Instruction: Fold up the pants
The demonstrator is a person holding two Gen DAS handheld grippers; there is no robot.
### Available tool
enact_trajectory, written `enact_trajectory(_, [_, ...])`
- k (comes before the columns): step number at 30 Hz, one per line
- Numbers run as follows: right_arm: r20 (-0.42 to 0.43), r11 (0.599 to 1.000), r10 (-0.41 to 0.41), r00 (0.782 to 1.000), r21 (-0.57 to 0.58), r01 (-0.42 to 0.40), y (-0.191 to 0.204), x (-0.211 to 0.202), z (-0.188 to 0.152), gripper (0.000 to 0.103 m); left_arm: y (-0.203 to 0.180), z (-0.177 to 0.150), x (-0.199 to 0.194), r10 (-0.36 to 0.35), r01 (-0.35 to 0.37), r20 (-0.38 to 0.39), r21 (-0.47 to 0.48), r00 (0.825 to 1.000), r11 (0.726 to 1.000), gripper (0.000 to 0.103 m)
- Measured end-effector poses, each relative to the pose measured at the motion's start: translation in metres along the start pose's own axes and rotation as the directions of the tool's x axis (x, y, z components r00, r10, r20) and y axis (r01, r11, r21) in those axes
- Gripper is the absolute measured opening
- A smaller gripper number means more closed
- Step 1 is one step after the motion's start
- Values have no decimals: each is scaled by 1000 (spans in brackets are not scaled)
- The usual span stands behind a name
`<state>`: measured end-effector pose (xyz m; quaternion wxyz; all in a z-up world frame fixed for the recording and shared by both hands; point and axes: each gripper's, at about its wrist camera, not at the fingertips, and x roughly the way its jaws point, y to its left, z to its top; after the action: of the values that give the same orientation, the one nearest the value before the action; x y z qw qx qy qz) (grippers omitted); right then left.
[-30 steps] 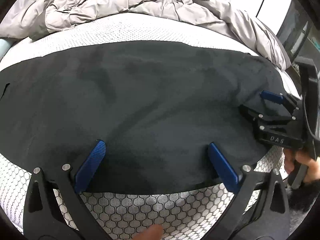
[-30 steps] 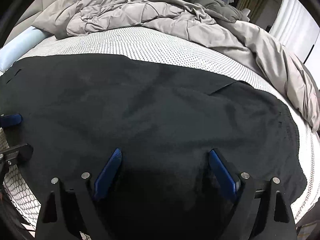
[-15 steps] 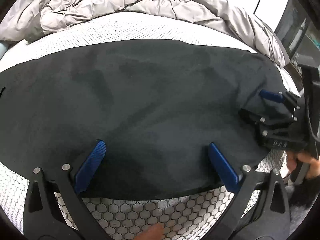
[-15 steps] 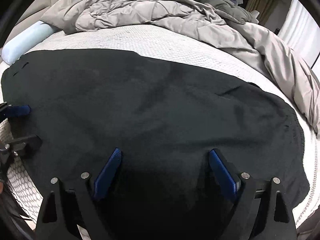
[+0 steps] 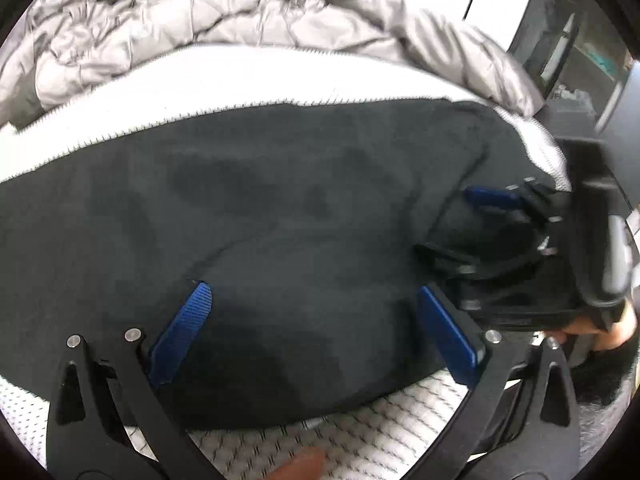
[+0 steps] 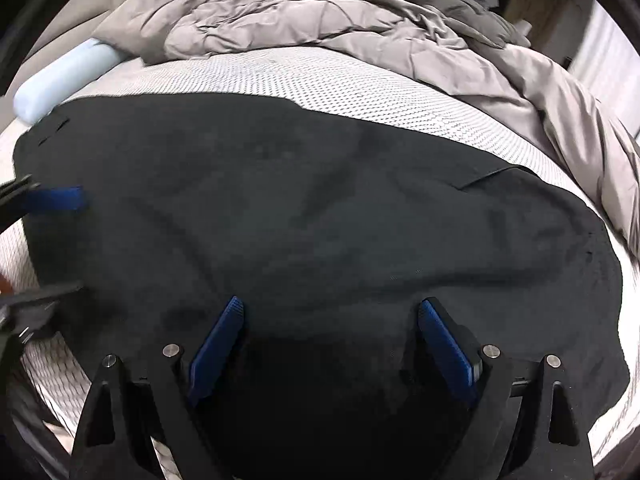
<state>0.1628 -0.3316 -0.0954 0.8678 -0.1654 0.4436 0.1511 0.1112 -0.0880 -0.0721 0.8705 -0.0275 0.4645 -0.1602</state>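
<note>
Black pants [image 6: 320,208] spread flat on mattress [image 6: 320,80], near front edge, waistband end with belt loops toward mattress's left side by pale blue bolster [image 6: 60,84], other end toward right edge. Grey duvet [image 6: 360,28] bunched along far edge, apart from pants.

Left gripper [image 5: 316,328] spread wide, nothing pinched, hovering over front hem of fabric; blue pads either side of a low bulge in cloth. Right gripper [image 6: 332,340] also spread wide, nothing clasped, over dark cloth near front edge. Both angled down at fabric. Left view smeared by motion.

Judged step: lining up to pinch near edge before folding. Fold not begun.

Risks, all judgement:
- Could pinch top layer only; pants look doubled, seam line visible toward right edge. Would leave lower layer behind, fold skewed.
- Could snag mattress cover with fabric if dipped too deep; textured cover sits right under hem.
- Grippers close together in left view; right one's fingers [image 5: 492,198] just beside left's right pad. Could collide when closing or lifting.
- Uneven grab positions along front edge would twist cloth, creases already showing mid-fabric.
- Lifting too far toward far edge could drag hem into duvet.
- Motion blur suggests fast approach; could overshoot hem and close on air.
</note>
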Motion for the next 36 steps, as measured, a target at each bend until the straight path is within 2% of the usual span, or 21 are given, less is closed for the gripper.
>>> enact_trajectory(1, [0,1000,-16,1000,2,16,-7,-1,-4,91,3,-3,7,11,-11,-17,-7,1000,1000,102])
enact_trajectory(4, [-7,992,-109,994,57,110,-37,-8,-19,91,4,-11,9,35,-35,15,20,999,999,102])
enact_trajectory(6, [-10,977,-177,984,122,177,-66,-17,-34,91,0,-13,9,54,-55,14,43,998,998,102])
enact_trajectory(8, [-27,942,-270,962,198,270,-94,-23,-49,91,-1,-16,10,61,-61,16,39,998,997,102])
enact_trajectory(9, [-39,927,-281,959,249,282,-108,-25,-55,91,-2,-16,10,66,-66,19,43,998,997,102])
enact_trajectory(11, [-51,913,-250,967,320,253,-123,-25,-61,91,-3,-16,9,77,-77,14,39,997,996,102])
enact_trajectory(14, [-23,917,-295,955,275,290,-113,-33,-56,91,-2,-18,-2,75,-75,13,24,997,997,102])
enact_trajectory(15, [1,921,-290,957,271,279,-107,-37,-54,91,-2,-16,-10,32,-32,36,6,999,999,102])
enact_trajectory(16, [40,930,-248,968,288,227,-103,-41,-49,91,-2,-11,-15,-2,3,60,-11,998,1000,102])
enact_trajectory(18, [64,935,-159,985,329,129,-94,-38,-42,91,-3,2,-17,-29,33,78,-54,997,998,102])
enact_trajectory(20, [60,947,-51,997,320,29,-76,-26,-32,91,-7,9,-2,-51,52,20,-55,999,997,102])
enact_trajectory(21, [30,963,-30,999,269,21,-62,-15,-27,91,-9,7,9,-43,41,-29,-53,999,998,102])
enact_trajectory(23, [6,981,-108,994,162,105,-44,-5,-24,91,-14,2,19,6,-6,-56,-2,998,1000,102])
enact_trajectory(24, [16,984,-121,993,135,118,-44,-7,-25,91,-19,-2,18,23,-21,-42,44,999,999,102])
enact_trajectory(25, [15,976,-154,988,159,150,-56,-11,-29,91,-20,-4,15,31,-29,-42,67,999,997,102])
enact_trajectory(27, [-19,932,-267,964,250,263,-91,-16,-42,91,-15,-8,10,27,-24,-42,63,999,998,102])
enact_trajectory(29, [-74,860,-348,935,372,350,-134,-20,-60,91,-8,-14,5,36,-34,-41,61,999,998,102])
enact_trajectory(30, [-70,844,-328,942,426,326,-149,-22,-66,91,-4,-16,1,42,-40,-37,57,998,998,102])
enact_trajectory(32, [-31,844,-301,953,456,282,-156,-27,-71,91,3,-21,-5,43,-41,-36,50,998,998,102])
enact_trajectory(34, [-27,852,-361,932,396,342,-144,-31,-66,91,10,-23,-13,46,-45,-29,29,999,999,102])
enact_trajectory(36, [0,841,-410,912,386,378,-134,-39,-60,91,18,-22,-24,19,-19,3,-7,1000,1000,102])
